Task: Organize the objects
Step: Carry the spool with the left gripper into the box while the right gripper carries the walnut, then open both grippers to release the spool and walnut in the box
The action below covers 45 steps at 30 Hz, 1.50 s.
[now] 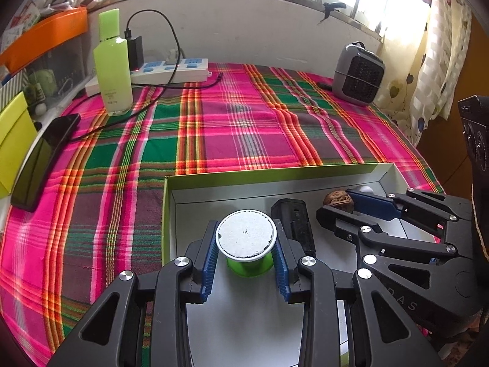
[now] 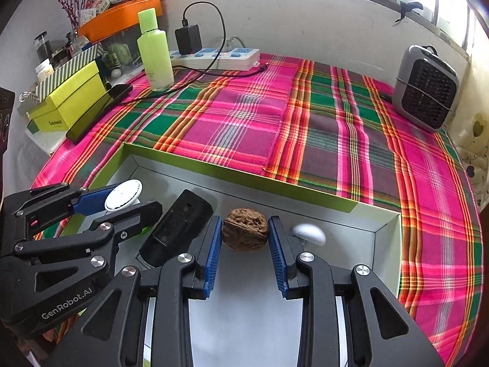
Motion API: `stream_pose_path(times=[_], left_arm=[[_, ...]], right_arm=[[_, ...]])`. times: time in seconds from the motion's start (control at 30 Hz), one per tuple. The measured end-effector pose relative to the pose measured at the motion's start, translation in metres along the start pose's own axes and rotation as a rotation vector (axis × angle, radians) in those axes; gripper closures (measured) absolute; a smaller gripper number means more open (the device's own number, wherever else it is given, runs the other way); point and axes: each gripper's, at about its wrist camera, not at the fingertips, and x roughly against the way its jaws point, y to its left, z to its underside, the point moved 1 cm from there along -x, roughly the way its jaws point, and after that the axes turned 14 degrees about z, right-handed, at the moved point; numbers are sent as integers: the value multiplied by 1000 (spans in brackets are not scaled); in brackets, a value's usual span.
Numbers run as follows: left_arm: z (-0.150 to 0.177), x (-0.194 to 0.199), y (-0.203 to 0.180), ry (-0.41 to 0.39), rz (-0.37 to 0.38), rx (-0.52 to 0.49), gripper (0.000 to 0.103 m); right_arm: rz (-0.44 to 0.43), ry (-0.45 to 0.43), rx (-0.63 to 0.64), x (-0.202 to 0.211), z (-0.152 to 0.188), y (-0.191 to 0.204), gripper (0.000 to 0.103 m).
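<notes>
An open box (image 1: 275, 172) (image 2: 244, 175) with a green rim and a grey inside lies on the plaid cloth. My left gripper (image 1: 246, 244) (image 2: 128, 203) is shut on a small green spool (image 1: 246, 235) (image 2: 123, 195) with a round white top, over the box's left part. My right gripper (image 2: 244, 232) (image 1: 336, 205) is shut on a brown walnut (image 2: 244, 229) (image 1: 338, 202) over the box's right part. A black oblong device (image 1: 293, 223) (image 2: 177, 229) lies in the box between the two. A small white rounded object (image 2: 308, 234) (image 1: 365, 189) lies behind the right gripper's right finger.
At the back left stand a pale green bottle (image 1: 113, 61), a white power strip (image 1: 171, 70) with a black charger and its cable, and a dark phone (image 1: 42, 159). A grey fan heater (image 1: 357, 73) sits at the back right. A yellow-green box (image 2: 70, 101) lies left.
</notes>
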Motion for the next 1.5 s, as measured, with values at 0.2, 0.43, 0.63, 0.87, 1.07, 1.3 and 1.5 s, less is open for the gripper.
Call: stream_pose_path(times=[0.2,0.43,0.63,0.87,1.07,1.3,1.5], left_arm=[[0,-1,-1,2,-9,-5,71],[1,-1,-2,4,-11,-10,66],[2,2,-3,2,-17,-10,64],[5,12,-5,-16,-33,-11,59],[9,23,-10,-35,-46,-16,59],[21,35,-16,-48,-66,-19,59],[29,51,-26,-79,-83,-31,59]], right_arm=[[-3,9,-5,-1,2,0,71],[3,-1,-7,1,4,1,71],[16,3,-17,1,7,-1,64],[13,-11,-43,10,12,-5,59],[12,-20,-58,19,17,-5,59],[15,-37,-76,33,27,-6,58],[15,-59,-95,49,36,-6,58]])
